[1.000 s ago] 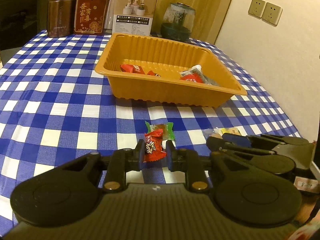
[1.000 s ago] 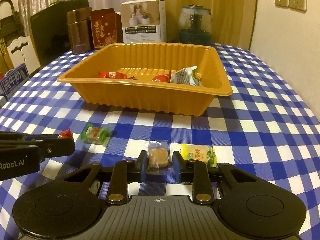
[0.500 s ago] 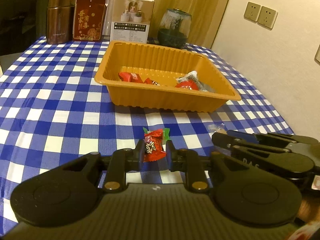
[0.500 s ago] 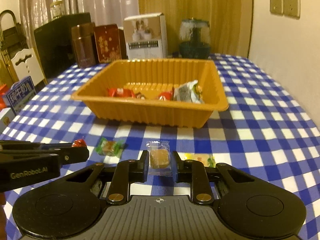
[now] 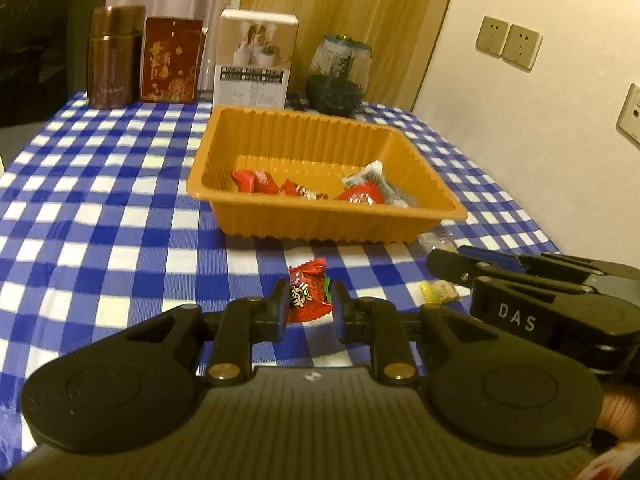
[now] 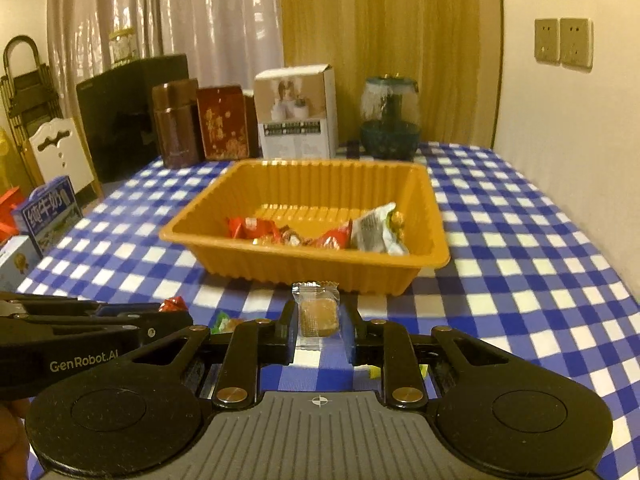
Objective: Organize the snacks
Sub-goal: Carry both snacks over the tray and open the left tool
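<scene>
L claw (image 5: 309,307): clenched on red candy (image 5: 307,297), held clear of the bench.
R claw (image 6: 320,328): clenched on clear-wrapped brown candy (image 6: 317,313), also off the bench.
Tray (image 6: 304,268): orange, ribbed walls, mid bench, just beyond both claws.
In tray: red packs (image 6: 253,227) at left & centre, silver-white pack (image 6: 377,231) at right.
Loose on bench: green candy (image 6: 224,323) below & between the claws; yellow pack (image 5: 438,291) near R claw, seen from L cam.
Bench (image 6: 520,280): blue/white check cloth.
Back row, L to R: brown canister (image 6: 176,122), red box (image 6: 222,122), white box (image 6: 296,114), glass globe (image 6: 390,118) on dark base.
Wall: sockets (image 6: 563,42) at right.
Off bench, left: blue carton (image 6: 48,216), white chair back (image 6: 60,152).
Person: only a bit of hand (image 5: 618,412) behind R claw body, L cam.
</scene>
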`<action>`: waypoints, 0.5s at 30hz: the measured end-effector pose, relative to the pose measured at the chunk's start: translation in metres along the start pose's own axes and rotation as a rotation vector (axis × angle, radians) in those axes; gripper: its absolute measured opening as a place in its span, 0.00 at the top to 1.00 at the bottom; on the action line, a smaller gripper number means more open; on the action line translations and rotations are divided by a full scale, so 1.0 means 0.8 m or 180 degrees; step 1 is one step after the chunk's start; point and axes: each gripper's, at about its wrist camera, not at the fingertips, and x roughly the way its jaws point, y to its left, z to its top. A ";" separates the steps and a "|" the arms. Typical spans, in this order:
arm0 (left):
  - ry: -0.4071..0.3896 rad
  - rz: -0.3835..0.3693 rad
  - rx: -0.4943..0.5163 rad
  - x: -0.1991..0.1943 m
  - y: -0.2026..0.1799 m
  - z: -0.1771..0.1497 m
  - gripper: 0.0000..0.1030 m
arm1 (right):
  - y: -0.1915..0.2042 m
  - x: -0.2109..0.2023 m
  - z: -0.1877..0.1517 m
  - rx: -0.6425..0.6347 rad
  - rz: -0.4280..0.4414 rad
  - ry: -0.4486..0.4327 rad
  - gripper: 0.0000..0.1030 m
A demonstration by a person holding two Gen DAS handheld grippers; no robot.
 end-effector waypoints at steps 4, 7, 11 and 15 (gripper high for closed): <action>-0.0089 -0.0014 0.0041 -0.004 0.000 0.014 0.81 | -0.007 -0.005 0.014 0.0025 -0.0021 -0.0129 0.77; -0.0143 -0.0025 0.0048 -0.002 0.000 0.026 0.81 | -0.010 -0.004 0.026 0.0058 -0.0017 -0.0204 0.77; -0.0198 -0.0054 0.0084 0.003 -0.001 0.041 0.81 | -0.010 0.001 0.040 0.0083 0.0014 -0.0258 0.77; -0.0237 -0.0040 0.0128 0.014 0.002 0.057 0.81 | -0.011 0.013 0.050 0.0100 0.0033 -0.0272 0.77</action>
